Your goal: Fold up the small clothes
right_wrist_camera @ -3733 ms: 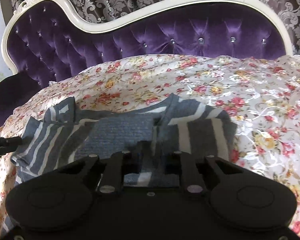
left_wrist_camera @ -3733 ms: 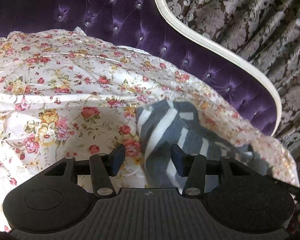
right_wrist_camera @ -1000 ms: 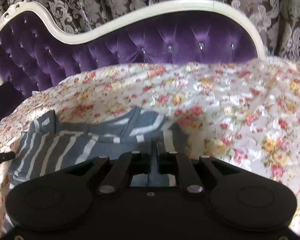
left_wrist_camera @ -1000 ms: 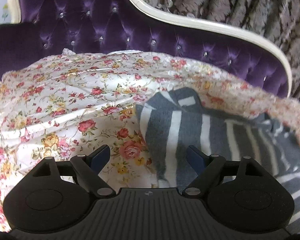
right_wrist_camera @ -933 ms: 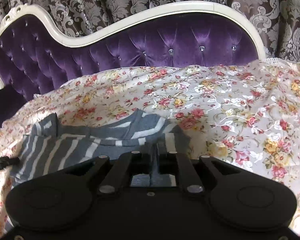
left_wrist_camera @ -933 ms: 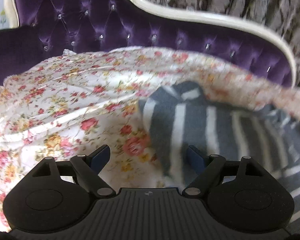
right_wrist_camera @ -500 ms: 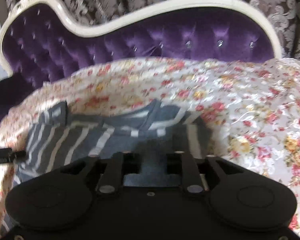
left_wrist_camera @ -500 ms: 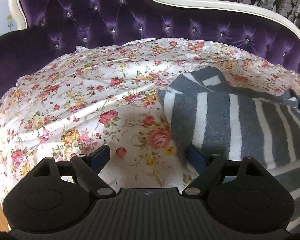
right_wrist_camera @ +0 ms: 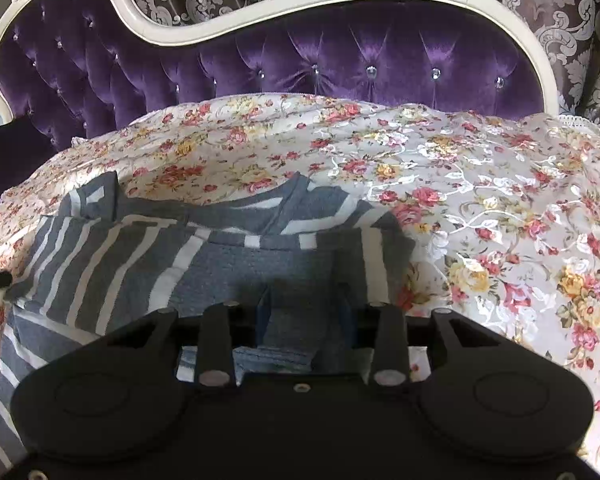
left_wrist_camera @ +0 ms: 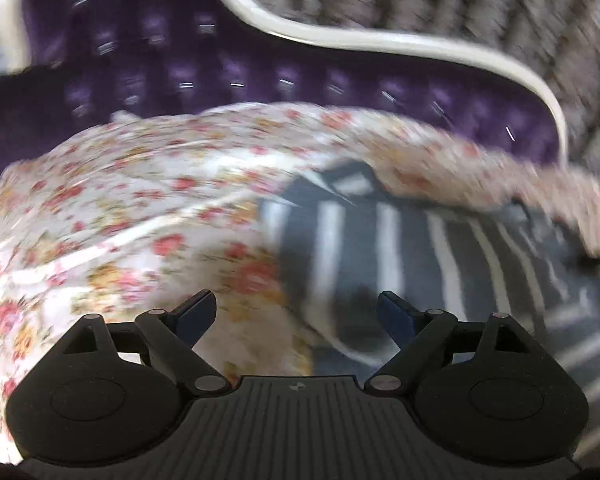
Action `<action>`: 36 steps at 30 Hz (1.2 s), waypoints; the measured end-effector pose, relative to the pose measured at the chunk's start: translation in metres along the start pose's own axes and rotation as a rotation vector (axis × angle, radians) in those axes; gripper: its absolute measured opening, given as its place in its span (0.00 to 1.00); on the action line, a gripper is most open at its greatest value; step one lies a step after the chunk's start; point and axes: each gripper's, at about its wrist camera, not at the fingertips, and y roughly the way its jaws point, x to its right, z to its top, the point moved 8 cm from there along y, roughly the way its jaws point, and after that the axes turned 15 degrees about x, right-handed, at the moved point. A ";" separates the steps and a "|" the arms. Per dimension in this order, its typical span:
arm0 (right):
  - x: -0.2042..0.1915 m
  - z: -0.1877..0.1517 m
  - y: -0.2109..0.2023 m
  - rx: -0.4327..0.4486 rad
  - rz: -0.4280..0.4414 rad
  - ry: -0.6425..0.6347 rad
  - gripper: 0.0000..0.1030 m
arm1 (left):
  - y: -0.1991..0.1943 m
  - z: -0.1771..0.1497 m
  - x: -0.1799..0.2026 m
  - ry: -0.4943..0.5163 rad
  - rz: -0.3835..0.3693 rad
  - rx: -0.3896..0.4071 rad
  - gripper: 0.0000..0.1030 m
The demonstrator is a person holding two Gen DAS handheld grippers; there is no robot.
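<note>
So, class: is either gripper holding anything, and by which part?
Nothing is held. The left gripper stands wide open above the striped garment. The right gripper has its jaws opening, with the garment's fold between them.

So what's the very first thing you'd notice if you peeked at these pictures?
Probably the shiny purple buttoned sofa back with its curly white frame, at the top. Below it lies a flowery sheet, and on its left side a grey-and-white striped top. The right hand-held gripper is opening just over the top's near edge.
</note>
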 end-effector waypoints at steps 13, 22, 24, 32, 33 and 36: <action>0.010 -0.007 -0.001 -0.014 0.011 0.004 0.57 | 0.010 -0.017 -0.014 -0.086 0.018 -0.036 0.94; 0.017 0.006 -0.058 0.110 0.125 0.232 0.66 | -0.049 -0.017 -0.008 -0.400 -0.133 0.041 0.96; 0.019 -0.002 -0.080 0.094 0.138 0.278 0.66 | -0.066 -0.022 -0.006 -0.428 -0.158 0.027 0.96; 0.014 -0.051 -0.175 0.065 0.157 0.339 0.68 | -0.142 -0.054 -0.004 -0.444 -0.183 -0.040 0.94; 0.011 -0.058 -0.187 0.060 0.161 0.344 0.68 | -0.152 -0.058 -0.002 -0.432 -0.184 -0.043 0.92; 0.002 -0.076 -0.212 0.052 0.162 0.337 0.68 | -0.176 -0.072 0.005 -0.398 -0.184 -0.058 0.86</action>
